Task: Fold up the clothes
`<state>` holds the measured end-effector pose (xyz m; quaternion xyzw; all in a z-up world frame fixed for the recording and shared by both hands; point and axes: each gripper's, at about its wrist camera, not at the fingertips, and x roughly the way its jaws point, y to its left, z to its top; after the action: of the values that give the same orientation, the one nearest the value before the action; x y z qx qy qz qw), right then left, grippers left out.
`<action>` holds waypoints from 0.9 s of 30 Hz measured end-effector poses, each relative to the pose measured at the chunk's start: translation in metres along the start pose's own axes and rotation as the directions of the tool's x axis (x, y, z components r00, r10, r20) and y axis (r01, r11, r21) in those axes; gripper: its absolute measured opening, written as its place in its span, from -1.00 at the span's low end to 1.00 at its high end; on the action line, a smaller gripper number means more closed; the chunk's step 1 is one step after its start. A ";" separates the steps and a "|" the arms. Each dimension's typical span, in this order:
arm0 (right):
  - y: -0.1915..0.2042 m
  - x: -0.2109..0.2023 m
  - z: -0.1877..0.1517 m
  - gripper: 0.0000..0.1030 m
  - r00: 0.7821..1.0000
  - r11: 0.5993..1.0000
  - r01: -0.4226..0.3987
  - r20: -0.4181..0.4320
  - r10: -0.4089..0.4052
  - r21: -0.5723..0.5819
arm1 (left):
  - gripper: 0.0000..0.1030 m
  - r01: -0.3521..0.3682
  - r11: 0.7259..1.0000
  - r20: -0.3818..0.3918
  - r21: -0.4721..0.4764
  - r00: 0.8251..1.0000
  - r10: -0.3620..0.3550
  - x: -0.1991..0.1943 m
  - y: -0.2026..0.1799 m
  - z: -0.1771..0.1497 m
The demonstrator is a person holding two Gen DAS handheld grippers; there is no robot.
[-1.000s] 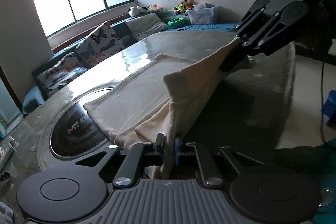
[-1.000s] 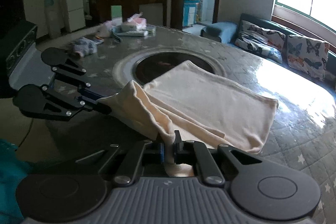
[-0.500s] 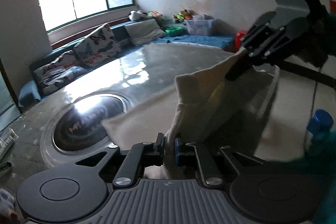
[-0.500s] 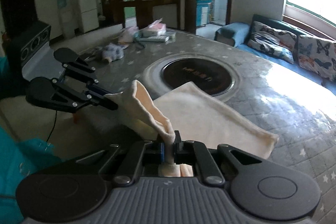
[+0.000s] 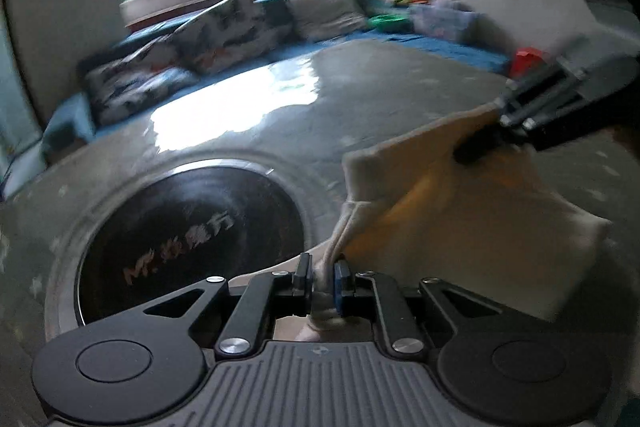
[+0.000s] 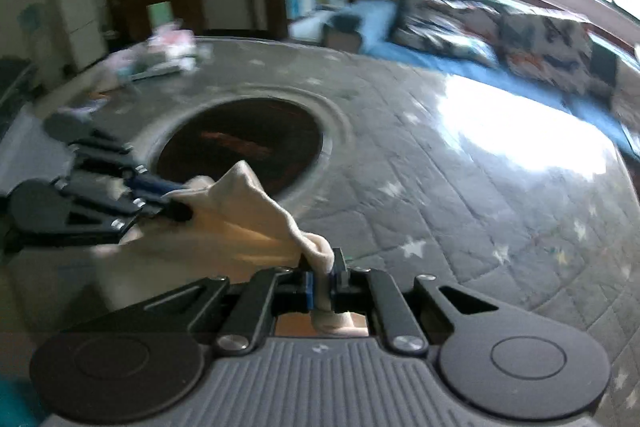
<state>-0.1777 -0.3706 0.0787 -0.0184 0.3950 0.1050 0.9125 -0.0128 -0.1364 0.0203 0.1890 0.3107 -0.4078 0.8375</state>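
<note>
Both tongs pinch the cream-coloured cloth garment (image 5: 460,211): left gripper (image 5: 322,281) pressed onto one bunched edge, right gripper (image 6: 320,285) onto another. I note the garment now hangs wholly lifted between them, near the black round glass inset (image 5: 188,239) of the grey stone table (image 6: 440,187); 1.0 s ago most of it lay spread flat beside that inset. Both views are motion-blurred now, unlike earlier. Table beyond the inset now shows bare where fabric was.
</note>
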 end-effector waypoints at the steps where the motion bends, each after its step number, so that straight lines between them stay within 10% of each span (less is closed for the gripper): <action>1: -0.002 0.004 -0.004 -0.85 1.000 1.000 0.017 0.002 -0.017 0.015 | -0.64 -0.011 1.000 0.002 -0.017 1.000 0.011 0.002 0.001 0.000; 13: -0.019 -0.019 -0.048 -0.61 0.991 0.983 0.122 0.037 -0.129 0.139 | -0.42 -0.154 0.978 0.034 -0.144 0.986 0.161 -0.007 0.017 0.006; 27: -0.027 -0.004 -0.060 -0.65 0.993 0.971 0.107 0.026 -0.115 0.215 | -0.46 0.046 0.995 0.041 -0.094 0.998 -0.042 -0.022 -0.031 0.008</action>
<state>-0.2179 -0.4044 0.0396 0.0597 0.3848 0.0110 0.9210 -0.0445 -0.1472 0.0392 0.1342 0.3172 -0.4147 0.8422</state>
